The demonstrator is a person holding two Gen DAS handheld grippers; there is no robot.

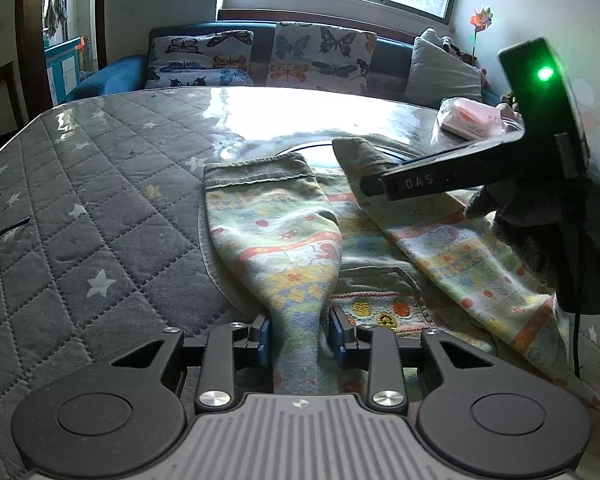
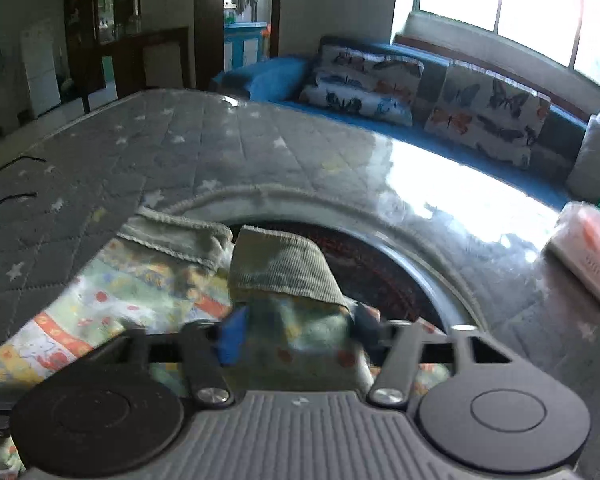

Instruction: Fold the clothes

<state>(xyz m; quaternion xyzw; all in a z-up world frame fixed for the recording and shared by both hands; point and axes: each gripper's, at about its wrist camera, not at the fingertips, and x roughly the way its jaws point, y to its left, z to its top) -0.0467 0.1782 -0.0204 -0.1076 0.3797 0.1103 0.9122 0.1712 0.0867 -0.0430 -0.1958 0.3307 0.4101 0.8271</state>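
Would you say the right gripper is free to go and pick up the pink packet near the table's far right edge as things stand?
Probably not yet. The right gripper is shut on a sleeve of the patterned garment, so it would have to let go first. Otherwise the tabletop between it and the pink packet looks unobstructed.

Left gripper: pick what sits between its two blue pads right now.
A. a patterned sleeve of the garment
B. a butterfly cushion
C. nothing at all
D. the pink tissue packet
A. In the left wrist view the left gripper has its blue pads on either side of the bunched patterned sleeve, whose grey ribbed cuff lies ahead on the quilted table cover.
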